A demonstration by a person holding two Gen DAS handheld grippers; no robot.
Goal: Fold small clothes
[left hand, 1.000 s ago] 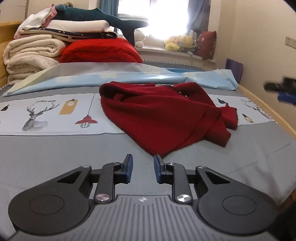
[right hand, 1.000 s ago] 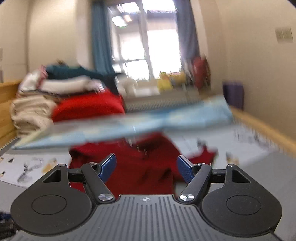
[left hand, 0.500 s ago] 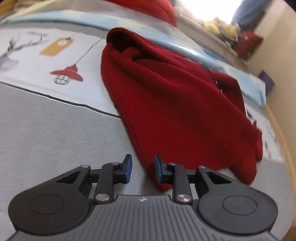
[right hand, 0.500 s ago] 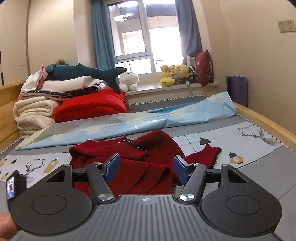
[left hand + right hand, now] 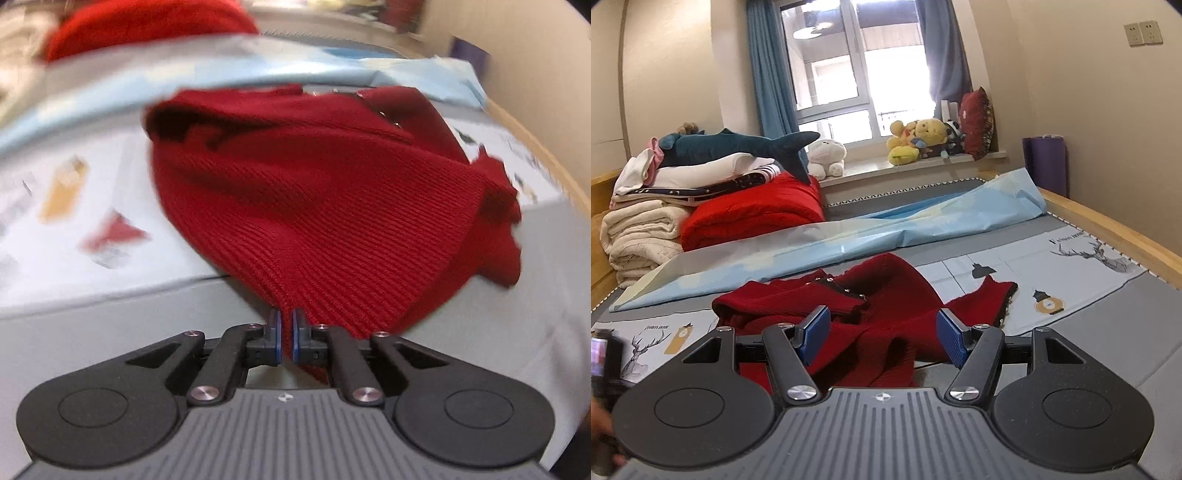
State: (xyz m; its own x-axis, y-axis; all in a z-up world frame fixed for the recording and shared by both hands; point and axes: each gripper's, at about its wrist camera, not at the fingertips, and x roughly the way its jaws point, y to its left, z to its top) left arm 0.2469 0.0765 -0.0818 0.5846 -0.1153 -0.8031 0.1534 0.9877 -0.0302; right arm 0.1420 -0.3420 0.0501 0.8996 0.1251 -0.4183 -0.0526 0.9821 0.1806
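A crumpled dark red knit garment lies on the bed; it also shows in the right wrist view. My left gripper is shut on the garment's near corner, the cloth pinched between its blue pads. My right gripper is open and empty, hovering just above the near side of the garment, its blue pads wide apart.
The grey bed carries a printed deer sheet and a light blue sheet. Folded blankets, a red quilt and a plush shark are stacked at the back left. A wooden bed rail runs along the right.
My left gripper has moved forward onto the garment's near corner and shut on it. My right gripper has stayed open and come slightly nearer the garment.
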